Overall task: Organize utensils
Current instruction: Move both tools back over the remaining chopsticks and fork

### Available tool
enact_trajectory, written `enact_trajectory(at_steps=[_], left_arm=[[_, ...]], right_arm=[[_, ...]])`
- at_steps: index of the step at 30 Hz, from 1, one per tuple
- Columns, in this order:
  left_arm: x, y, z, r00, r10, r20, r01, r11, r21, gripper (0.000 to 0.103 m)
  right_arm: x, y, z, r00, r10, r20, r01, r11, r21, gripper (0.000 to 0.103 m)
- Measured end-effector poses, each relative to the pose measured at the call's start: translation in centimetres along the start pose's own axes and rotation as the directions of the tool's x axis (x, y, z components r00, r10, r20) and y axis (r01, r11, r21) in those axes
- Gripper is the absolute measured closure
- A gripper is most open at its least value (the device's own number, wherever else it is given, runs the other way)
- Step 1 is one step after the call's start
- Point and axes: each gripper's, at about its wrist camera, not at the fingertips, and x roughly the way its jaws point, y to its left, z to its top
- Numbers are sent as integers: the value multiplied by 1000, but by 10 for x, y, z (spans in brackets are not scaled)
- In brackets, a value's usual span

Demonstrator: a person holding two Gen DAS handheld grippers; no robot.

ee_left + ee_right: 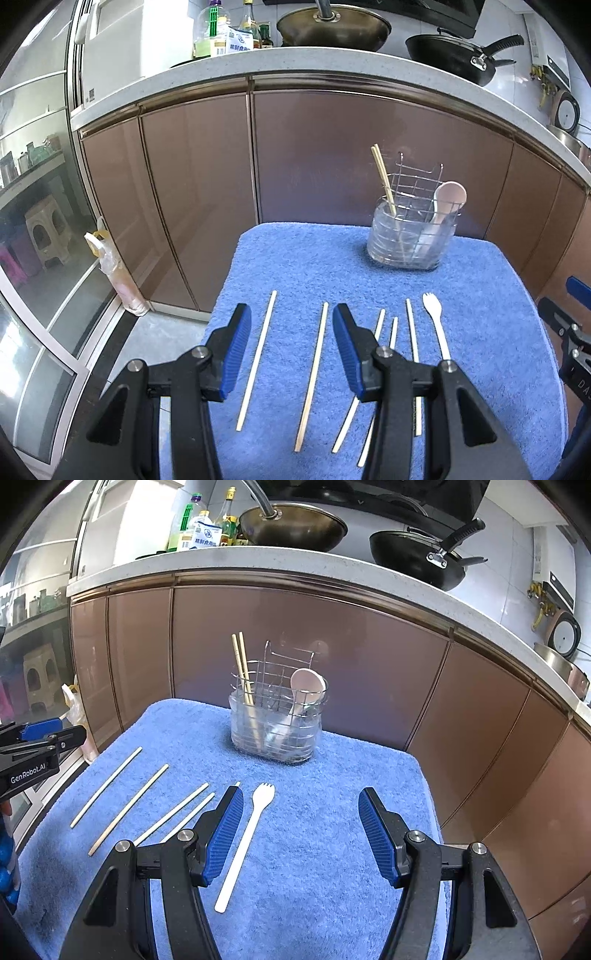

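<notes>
I hold both claws apart and empty, left claw [291,347] over the loose chopsticks [313,376], right claw [301,834] beside the white fork [245,843] on the blue towel [332,775]; next, probably, is gripping one for the holder [277,723].

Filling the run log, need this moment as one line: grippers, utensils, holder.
left gripper: open, empty | right gripper: open, empty | towel: five chopsticks, white fork | holder: two chopsticks, spoon
</notes>
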Motion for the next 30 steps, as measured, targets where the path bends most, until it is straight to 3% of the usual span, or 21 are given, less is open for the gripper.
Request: enact_trajectory(at_steps=[20, 25, 30], left_arm=[[7, 21, -8, 1000, 13, -23, -13, 1000, -6, 59], [21, 40, -3, 996, -27, -89, 24, 999, -39, 59], [45, 62, 7, 979, -92, -182, 81, 995, -62, 59]], right_arm=[[5, 13, -5, 997, 72, -37, -72, 997, 0, 39], [12, 2, -8, 993, 93, -66, -92, 996, 18, 41], [30, -19, -4, 971, 206, -125, -197, 977, 85, 48]])
